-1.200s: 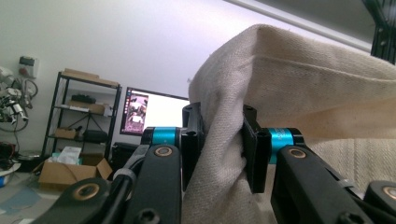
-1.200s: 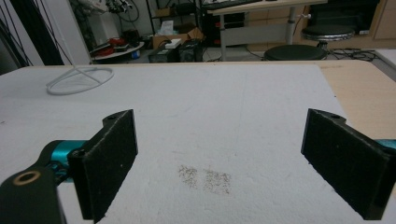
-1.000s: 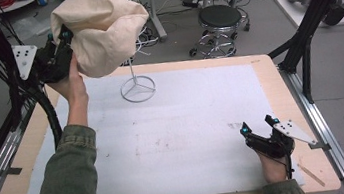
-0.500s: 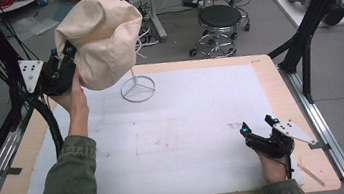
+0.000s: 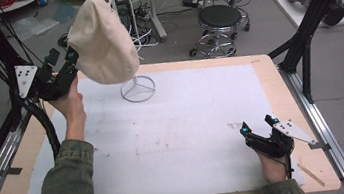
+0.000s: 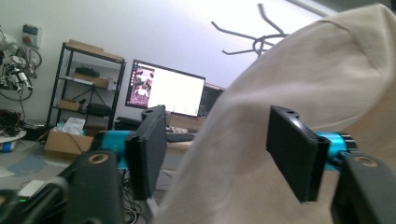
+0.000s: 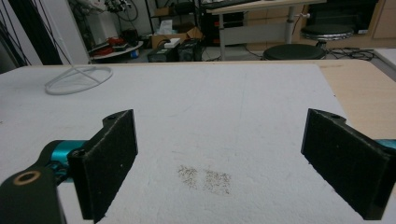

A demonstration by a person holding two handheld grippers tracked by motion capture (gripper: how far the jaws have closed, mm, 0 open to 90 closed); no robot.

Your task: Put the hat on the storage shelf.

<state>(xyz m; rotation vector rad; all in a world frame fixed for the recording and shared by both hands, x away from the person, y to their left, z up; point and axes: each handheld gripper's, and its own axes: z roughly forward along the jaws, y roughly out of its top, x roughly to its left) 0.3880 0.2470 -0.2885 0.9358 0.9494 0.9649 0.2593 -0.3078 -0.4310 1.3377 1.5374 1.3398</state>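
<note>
A: Where has the hat got to?

B: The cream cloth hat (image 5: pixel 102 40) hangs on the white wire stand (image 5: pixel 137 87) at the far left of the surface (image 5: pixel 203 123). It is draped over the top hooks, up in the air, well clear of the white mat. The stand's ring base sits on the mat just beyond the person's left hand.

A: And the left tongs (image 5: pixel 70 57)?

B: Their jaws have just been opening. In the left gripper view the two black pads stand well apart, with a fold of the hat's fabric between them, and I see no pinch in the cloth. The right pad lies against or just in front of the fabric; I cannot tell for sure that it is clear. I read that as a release, not a hold.

A: So the hanging is done?

B: Nearly, by my judgement. The hat seems to carry its own weight on the hooks (image 6: pixel 254 39), which show above the cloth in the left gripper view. What is left is to draw the left tongs back out of the fabric without dragging the hat off or tipping the light stand.

A: The right tongs (image 5: pixel 259 127)?

B: Spread wide and idle, low over the mat at the near right corner, nothing between the pads. In the right gripper view there is bare mat with a faint speckled stain (image 7: pixel 205 177) ahead of them, and the stand's base ring well off.
</note>
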